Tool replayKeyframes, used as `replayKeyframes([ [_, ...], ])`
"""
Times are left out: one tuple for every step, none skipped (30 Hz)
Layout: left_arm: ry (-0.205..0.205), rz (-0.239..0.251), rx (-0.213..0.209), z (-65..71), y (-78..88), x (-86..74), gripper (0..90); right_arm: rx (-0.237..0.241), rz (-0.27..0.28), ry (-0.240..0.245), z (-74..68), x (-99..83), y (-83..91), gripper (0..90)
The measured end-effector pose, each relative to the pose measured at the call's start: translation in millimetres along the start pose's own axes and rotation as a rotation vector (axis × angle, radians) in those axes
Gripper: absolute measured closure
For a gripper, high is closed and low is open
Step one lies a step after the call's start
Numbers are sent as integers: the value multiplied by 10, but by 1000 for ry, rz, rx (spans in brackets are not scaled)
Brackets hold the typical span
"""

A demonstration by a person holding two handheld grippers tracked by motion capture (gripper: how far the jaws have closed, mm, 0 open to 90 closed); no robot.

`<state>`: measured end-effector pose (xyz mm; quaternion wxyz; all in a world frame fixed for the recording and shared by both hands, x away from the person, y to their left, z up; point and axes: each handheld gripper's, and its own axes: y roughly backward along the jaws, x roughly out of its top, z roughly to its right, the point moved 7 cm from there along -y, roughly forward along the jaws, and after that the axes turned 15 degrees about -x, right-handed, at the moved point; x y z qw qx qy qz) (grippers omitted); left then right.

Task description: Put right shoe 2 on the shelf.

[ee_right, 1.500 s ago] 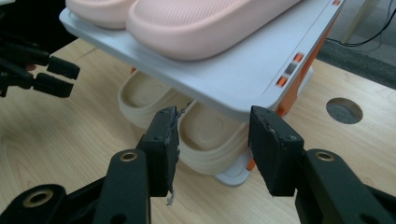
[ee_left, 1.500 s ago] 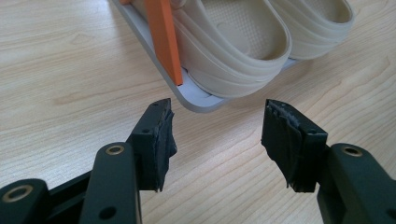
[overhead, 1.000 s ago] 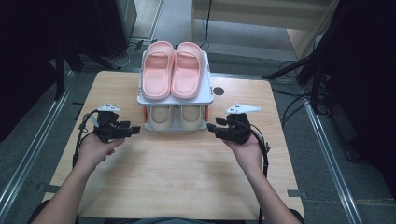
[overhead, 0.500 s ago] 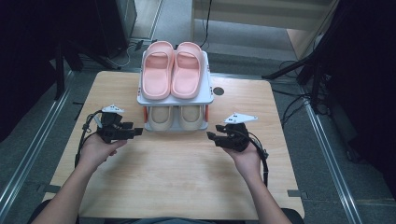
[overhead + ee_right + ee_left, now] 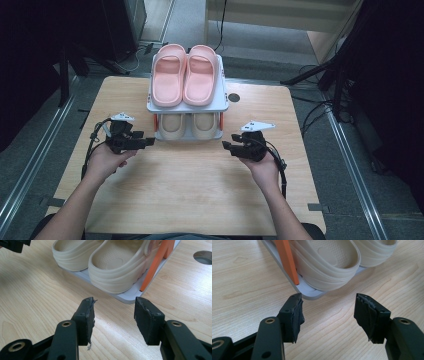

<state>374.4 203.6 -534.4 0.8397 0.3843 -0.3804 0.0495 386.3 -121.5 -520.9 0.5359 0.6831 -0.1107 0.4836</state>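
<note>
while both grippers hover empty over the tabletop (image 5: pixel 200 185), fingers wide, the beige clogs (image 5: pixel 190 125) sit on the rack's (image 5: pixel 187 106) lower shelf: left gripper (image 5: pixel 146 143) at 8 o'clock, right gripper (image 5: pixel 228 147) at 4 o'clock.

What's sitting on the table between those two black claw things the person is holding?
In the high view, only bare wood lies between the left gripper and the right gripper. The rack with the beige shoes stands just behind that stretch.
</note>
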Motion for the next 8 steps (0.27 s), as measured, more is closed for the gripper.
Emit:
replayKeyframes([
  [-2, -1, 1, -1, -3, 0, 396, 0, 2, -2, 3, 2, 1, 512],
  [3, -1, -2, 5, -11, -2, 393, 1, 3, -3, 6, 4, 2, 511],
  [2, 0, -1, 6, -14, -2, 389, -1, 5, -4, 12, 5, 2, 508],
  [7, 2, -7, 12, -20, 0, 385, 1, 3, -7, 12, 4, 1, 506],
  [7, 3, -10, 16, -23, 0, 375, 3, 2, -6, 13, 1, -2, 500],
  [7, 3, -10, 16, -23, 0, 371, 3, 2, -6, 13, 1, -2, 500],
  [3, 2, -17, 31, -41, -5, 366, 10, 0, -4, 2, -2, -11, 474],
  [0, -3, -18, 39, -51, -9, 360, 14, -3, -3, -5, -5, -15, 463],
])
